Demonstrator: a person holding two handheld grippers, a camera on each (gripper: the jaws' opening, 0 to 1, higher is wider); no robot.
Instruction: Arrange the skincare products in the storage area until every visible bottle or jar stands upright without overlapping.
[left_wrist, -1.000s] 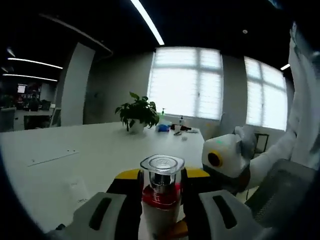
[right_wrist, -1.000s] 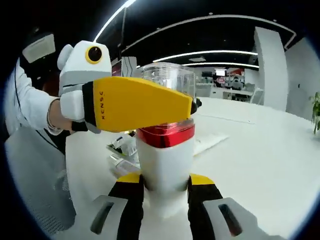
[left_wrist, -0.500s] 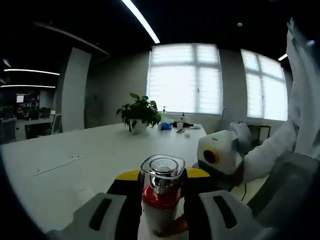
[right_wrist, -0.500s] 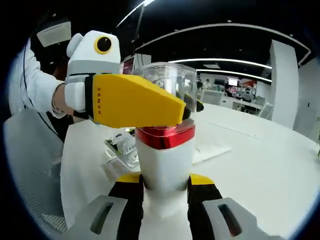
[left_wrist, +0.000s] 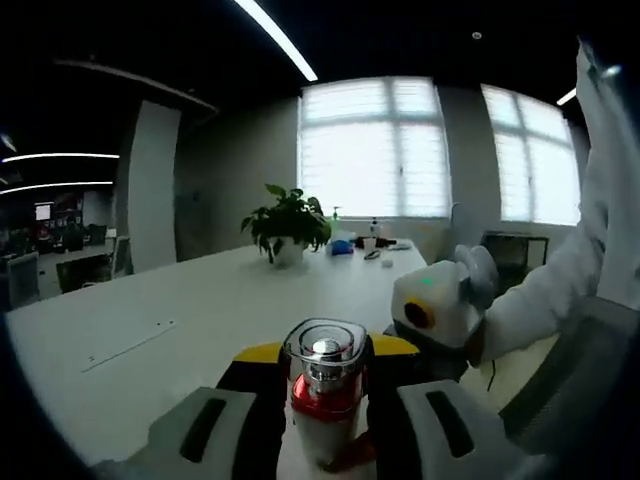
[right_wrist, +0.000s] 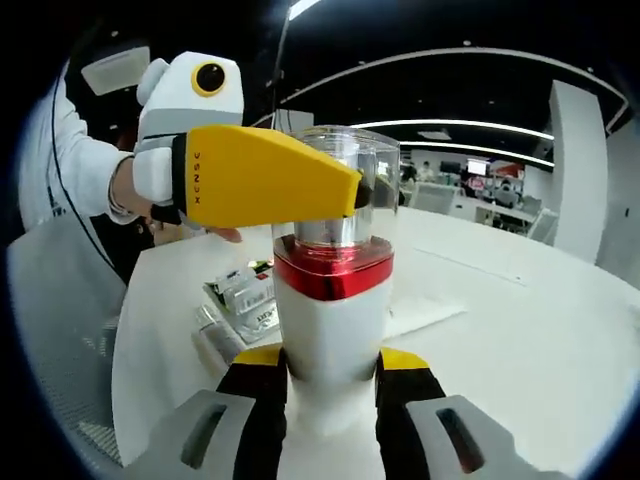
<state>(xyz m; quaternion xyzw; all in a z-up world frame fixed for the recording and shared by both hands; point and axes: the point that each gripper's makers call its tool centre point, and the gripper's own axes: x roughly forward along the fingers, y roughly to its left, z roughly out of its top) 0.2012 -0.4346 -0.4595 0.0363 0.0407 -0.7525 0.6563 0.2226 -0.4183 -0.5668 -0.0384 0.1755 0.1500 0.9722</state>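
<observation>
A white bottle (right_wrist: 332, 320) with a red band, silver neck and clear cap stands upright between my right gripper (right_wrist: 330, 362), which is shut on its white body. My left gripper (right_wrist: 352, 190) reaches in from the left, one yellow jaw lying across the clear cap. In the left gripper view the same bottle (left_wrist: 322, 395) sits between my left gripper (left_wrist: 326, 350), shut on the cap. The right gripper (left_wrist: 432, 318) comes in from the right, held by a person's white sleeve (left_wrist: 545, 290), its jaws hidden behind mine.
A long white table (left_wrist: 170, 320) carries a potted plant (left_wrist: 290, 225) and small items (left_wrist: 365, 248) at its far end. Skincare packets (right_wrist: 245, 298) and a tube (right_wrist: 212, 340) lie on the table behind the bottle. Grey chairs (left_wrist: 585, 370) stand at the near edge.
Both views have shifted a little with the hands. In the right gripper view the left gripper's yellow jaw now sits higher against the bottle, and a strip of silver neck shows above the red band.
</observation>
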